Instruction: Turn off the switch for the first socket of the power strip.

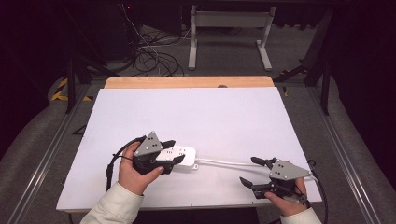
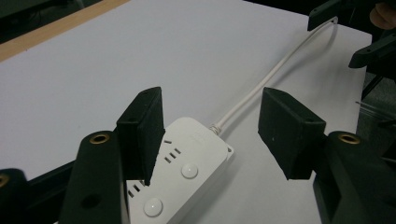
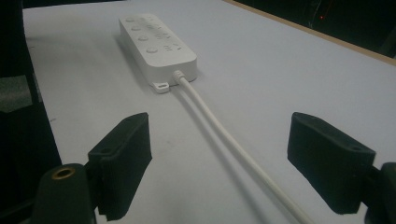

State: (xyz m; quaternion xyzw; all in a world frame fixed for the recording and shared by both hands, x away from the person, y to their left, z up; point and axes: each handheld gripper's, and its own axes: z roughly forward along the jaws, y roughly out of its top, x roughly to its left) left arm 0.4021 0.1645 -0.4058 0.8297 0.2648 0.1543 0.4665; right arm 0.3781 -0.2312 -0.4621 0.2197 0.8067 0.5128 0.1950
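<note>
White power strip [image 1: 180, 156] flat on the white table [image 1: 196, 112], left gripper [image 1: 172, 151] open astride its end, its cable [image 1: 229, 163] running between the open jaws of the right gripper [image 1: 254, 171]

Cream sleeves [image 1: 114, 205]; black grippers [image 1: 169, 150] with grey triangular plates [image 1: 150, 143]

There is one white power strip [image 1: 183, 156] on the table, with one white cable [image 1: 224, 162] running out of its end and one small mounting tab [image 3: 161, 87] showing beside the cable's entry. Two hand-held grippers are over the white board, the left gripper [image 1: 170, 151] and the right gripper [image 1: 249, 171], each with two black jaws, and one hand [image 1: 133, 172] holds the left one
</note>
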